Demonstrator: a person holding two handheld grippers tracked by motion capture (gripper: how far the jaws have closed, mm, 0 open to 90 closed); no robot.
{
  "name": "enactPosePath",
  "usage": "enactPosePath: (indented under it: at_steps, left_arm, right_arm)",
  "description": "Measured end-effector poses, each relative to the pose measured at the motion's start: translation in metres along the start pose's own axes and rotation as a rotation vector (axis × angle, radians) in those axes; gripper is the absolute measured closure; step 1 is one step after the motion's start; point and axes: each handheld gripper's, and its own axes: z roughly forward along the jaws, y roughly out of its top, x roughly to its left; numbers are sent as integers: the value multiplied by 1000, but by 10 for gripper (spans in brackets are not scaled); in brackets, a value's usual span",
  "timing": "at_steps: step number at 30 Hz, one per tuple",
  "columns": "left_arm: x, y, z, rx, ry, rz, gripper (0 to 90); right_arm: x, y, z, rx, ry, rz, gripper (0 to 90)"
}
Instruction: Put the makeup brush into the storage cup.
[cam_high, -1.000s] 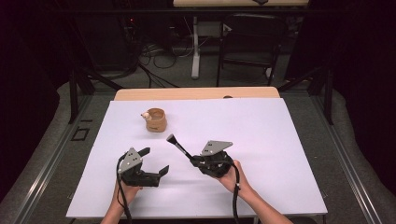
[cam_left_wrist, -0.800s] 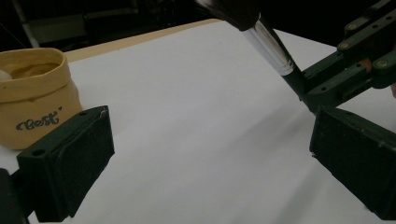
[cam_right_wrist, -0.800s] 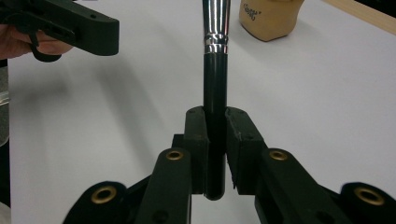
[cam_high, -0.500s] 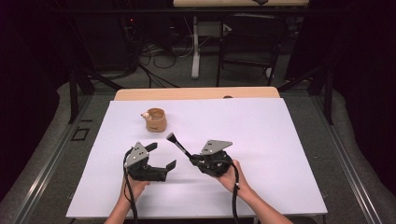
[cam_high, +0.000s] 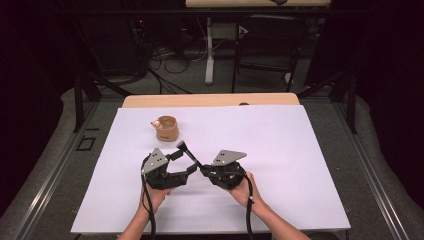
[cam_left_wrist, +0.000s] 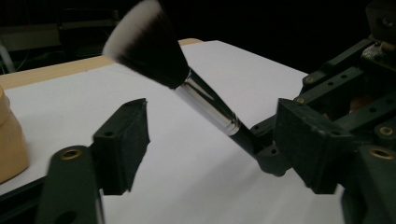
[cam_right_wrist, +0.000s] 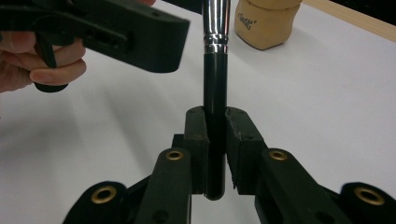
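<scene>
Bright table (cam_high: 280, 150), dark surroundings — near jaws blurred.

- White counter (cam_high: 300, 150) bare across the right half and far edge; free passage there.
- Tan cup (cam_high: 166, 128) stands far-left, apart from both grippers.
- Makeup brush (cam_left_wrist: 187, 79) slants across the gap between the left gripper (cam_high: 184, 161) fingers, touching neither.

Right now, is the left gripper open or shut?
Open. In the left gripper view the jaws of the left gripper stand wide apart, with the brush between them but not clamped; the right gripper holds its handle.
</scene>
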Motion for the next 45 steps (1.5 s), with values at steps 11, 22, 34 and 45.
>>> enactPosePath:
  at_steps: [11, 22, 34, 45]
  left_arm:
    - [3, -1, 5, 0, 12, -44, 585]
    - [6, -3, 6, -11, -6, -84, 657]
    - [3, -3, 6, -31, -37, -88, 725]
    - [3, 1, 2, -25, -75, -66, 774]
  right_arm:
    - [2, -4, 9, 17, -3, 11, 796]
    - [3, -6, 16, 18, 2, -5, 796]
    - [1, -8, 21, 9, 18, -8, 792]
    - [-1, -10, 29, 5, 20, -10, 698]
